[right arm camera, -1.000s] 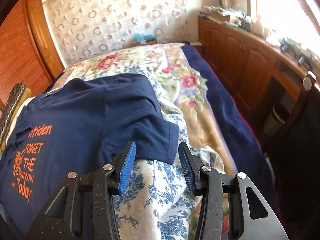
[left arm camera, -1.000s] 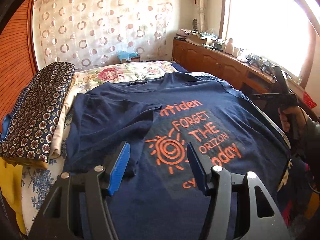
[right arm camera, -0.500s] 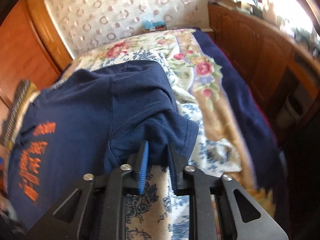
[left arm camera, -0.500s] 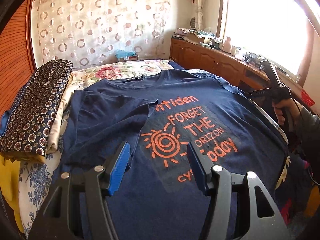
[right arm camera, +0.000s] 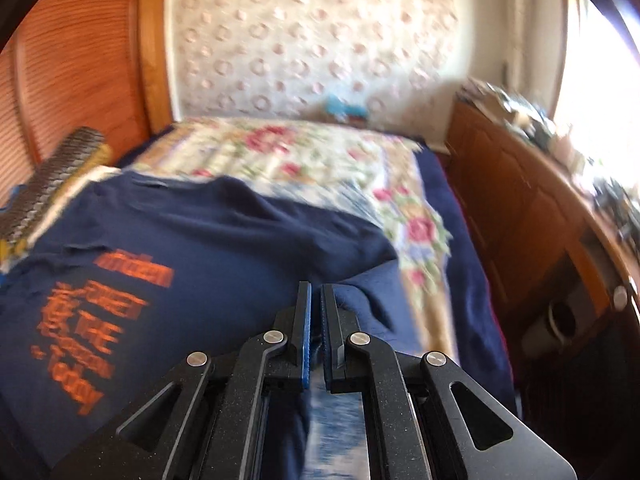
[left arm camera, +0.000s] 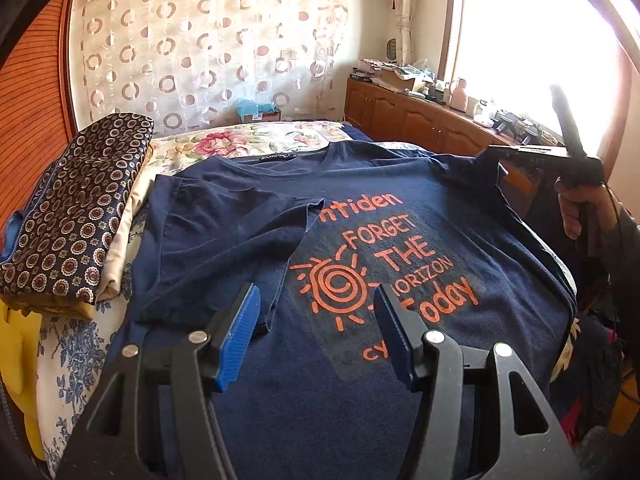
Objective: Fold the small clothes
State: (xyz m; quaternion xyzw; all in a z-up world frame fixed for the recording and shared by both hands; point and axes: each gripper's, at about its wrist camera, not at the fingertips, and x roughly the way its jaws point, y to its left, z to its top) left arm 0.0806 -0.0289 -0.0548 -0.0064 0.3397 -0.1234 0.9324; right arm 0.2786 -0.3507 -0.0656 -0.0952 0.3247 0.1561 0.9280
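Your right gripper (right arm camera: 316,300) clamped on navy t-shirt (left arm camera: 360,240) sleeve, lifted off bed (right arm camera: 320,152); left gripper (left arm camera: 316,316) gaping, empty, over shirt hem.

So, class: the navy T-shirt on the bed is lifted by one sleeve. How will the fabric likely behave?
Probably floppy: the navy T-shirt already drapes in soft wrinkles over the bed, and its left sleeve lies folded flat. It looks light, since the right tongs, shut on the right sleeve, raise only that corner. It will likely sag and trail, not hold shape.
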